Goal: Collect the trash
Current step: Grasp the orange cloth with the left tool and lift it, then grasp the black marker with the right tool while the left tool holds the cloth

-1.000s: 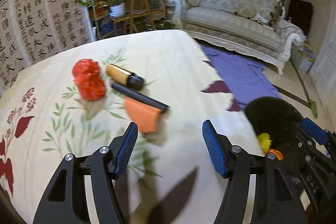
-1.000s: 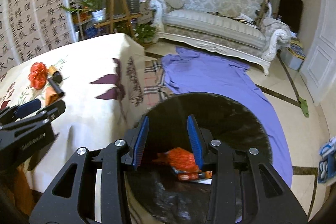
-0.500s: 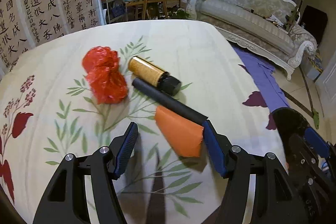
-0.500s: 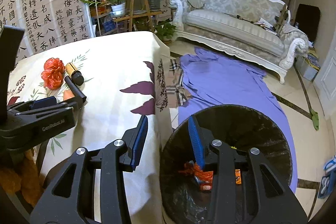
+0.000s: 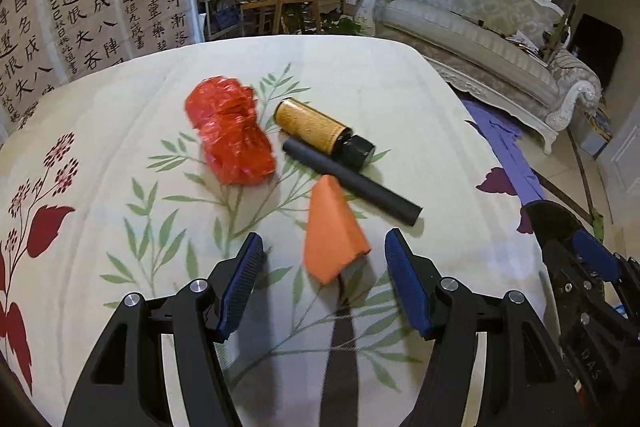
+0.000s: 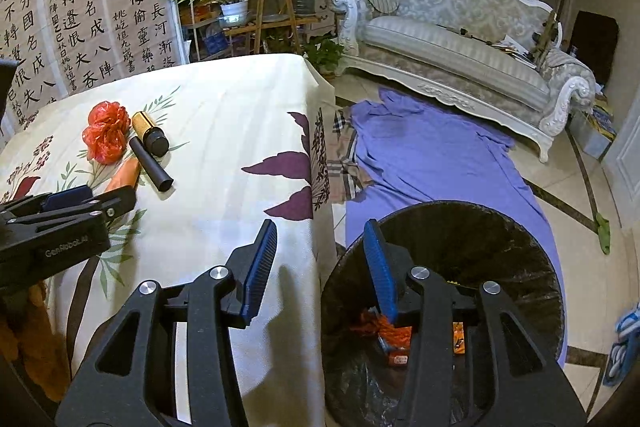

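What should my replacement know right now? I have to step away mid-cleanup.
Left gripper: open, empty, pointed at the orange paper on the table, its fingers either side of the near end, not gripping.
Right gripper: open, empty, at the table edge beside the bin.
On the table: red bag, yellow bottle, black tube, orange paper, all close together.
Done: some wrappers already lie in the bin.
Left: the four table items, orange paper likely first.
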The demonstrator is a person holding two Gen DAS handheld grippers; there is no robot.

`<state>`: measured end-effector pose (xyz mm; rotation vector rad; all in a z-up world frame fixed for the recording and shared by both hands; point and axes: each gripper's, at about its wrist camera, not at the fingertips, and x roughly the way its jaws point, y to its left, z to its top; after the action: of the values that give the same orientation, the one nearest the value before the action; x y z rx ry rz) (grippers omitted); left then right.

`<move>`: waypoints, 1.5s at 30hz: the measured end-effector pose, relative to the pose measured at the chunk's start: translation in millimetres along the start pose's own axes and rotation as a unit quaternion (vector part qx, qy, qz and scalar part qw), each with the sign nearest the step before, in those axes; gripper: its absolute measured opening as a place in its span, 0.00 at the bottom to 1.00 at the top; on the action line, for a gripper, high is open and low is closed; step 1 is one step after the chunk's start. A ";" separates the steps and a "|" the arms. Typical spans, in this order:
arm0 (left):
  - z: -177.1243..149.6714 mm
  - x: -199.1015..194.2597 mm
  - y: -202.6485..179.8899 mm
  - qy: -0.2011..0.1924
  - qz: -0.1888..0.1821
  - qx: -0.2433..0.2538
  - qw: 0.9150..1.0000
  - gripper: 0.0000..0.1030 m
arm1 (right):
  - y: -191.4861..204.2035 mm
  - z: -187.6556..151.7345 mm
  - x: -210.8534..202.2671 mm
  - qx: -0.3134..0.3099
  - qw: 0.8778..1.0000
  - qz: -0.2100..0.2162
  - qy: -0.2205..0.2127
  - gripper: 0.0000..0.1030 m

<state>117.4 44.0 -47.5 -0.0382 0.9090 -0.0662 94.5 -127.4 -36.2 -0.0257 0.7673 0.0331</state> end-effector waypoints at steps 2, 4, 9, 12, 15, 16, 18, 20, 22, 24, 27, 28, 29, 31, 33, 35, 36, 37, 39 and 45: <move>3.2 2.3 -0.3 -0.001 0.001 0.001 1.000 0.61 | 1.3 0.5 0.0 -0.001 1.000 0.000 0.001 0.43; 5.7 3.9 1.9 -0.002 0.003 -0.002 1.000 0.58 | 2.7 1.6 -0.1 -0.004 1.000 0.000 0.001 0.43; 1.6 1.8 8.0 -0.011 0.013 0.001 1.000 0.34 | 6.9 3.5 1.7 -0.011 1.000 0.000 0.005 0.43; -0.6 -0.6 9.6 -0.012 0.007 0.006 1.000 0.32 | 11.6 5.6 1.6 -0.015 1.000 0.004 0.004 0.43; -2.6 -3.6 11.8 -0.011 0.003 0.010 1.000 0.31 | 20.1 8.2 1.9 -0.023 1.000 0.011 0.004 0.43; -4.5 -5.5 14.5 -0.010 0.001 0.009 1.000 0.31 | 23.3 8.9 2.3 -0.026 1.000 0.013 0.005 0.43; -6.6 -8.5 18.2 -0.010 -0.001 0.006 1.000 0.31 | 31.4 10.4 3.5 -0.033 0.999 0.022 0.007 0.43; -10.9 -13.0 24.6 -0.010 0.000 0.002 1.000 0.31 | 40.6 11.2 6.7 -0.041 0.999 0.033 0.012 0.43; -15.9 -17.1 34.8 -0.010 0.006 0.000 1.000 0.31 | 51.0 14.1 10.7 -0.049 0.998 0.048 0.018 0.43; -19.1 -20.1 43.8 -0.011 0.014 -0.004 1.000 0.31 | 59.3 16.6 14.4 -0.056 0.996 0.058 0.024 0.43; -22.0 -24.1 63.2 -0.011 0.026 -0.014 1.000 0.31 | 72.9 22.6 21.3 -0.069 0.995 0.069 0.031 0.43; -22.5 -25.0 69.9 -0.012 0.031 -0.017 0.999 0.31 | 78.7 24.7 23.5 -0.076 0.994 0.073 0.033 0.43; -22.7 -26.0 73.8 -0.012 0.035 -0.019 0.999 0.31 | 83.1 26.6 25.8 -0.080 0.993 0.075 0.034 0.43; -23.4 -27.6 86.1 -0.013 0.044 -0.027 0.999 0.31 | 94.3 30.0 30.6 -0.091 0.992 0.080 0.038 0.43; -24.5 -28.7 94.7 -0.014 0.049 -0.034 0.998 0.31 | 102.1 32.3 34.9 -0.099 0.991 0.083 0.041 0.43; -24.2 -28.8 105.1 -0.016 0.054 -0.042 0.998 0.31 | 111.8 36.7 39.6 -0.107 0.989 0.087 0.045 0.43; -24.0 -28.6 108.8 -0.016 0.055 -0.044 0.997 0.31 | 115.3 38.2 41.2 -0.110 0.989 0.088 0.046 0.43; -24.4 -28.8 111.2 -0.016 0.056 -0.047 0.997 0.31 | 119.9 39.8 43.6 -0.115 0.988 0.087 0.048 0.43; -23.7 -28.5 117.1 -0.018 0.058 -0.052 0.997 0.31 | 125.8 40.7 47.0 -0.123 0.987 0.094 0.055 0.40; -22.8 -29.6 116.6 -0.021 0.054 -0.050 0.997 0.31 | 136.0 37.5 40.8 -0.141 0.983 0.104 0.053 0.17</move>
<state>86.1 162.3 -45.3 -0.0829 0.8694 0.0801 144.4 10.6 -39.0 -0.2186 0.8645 0.3421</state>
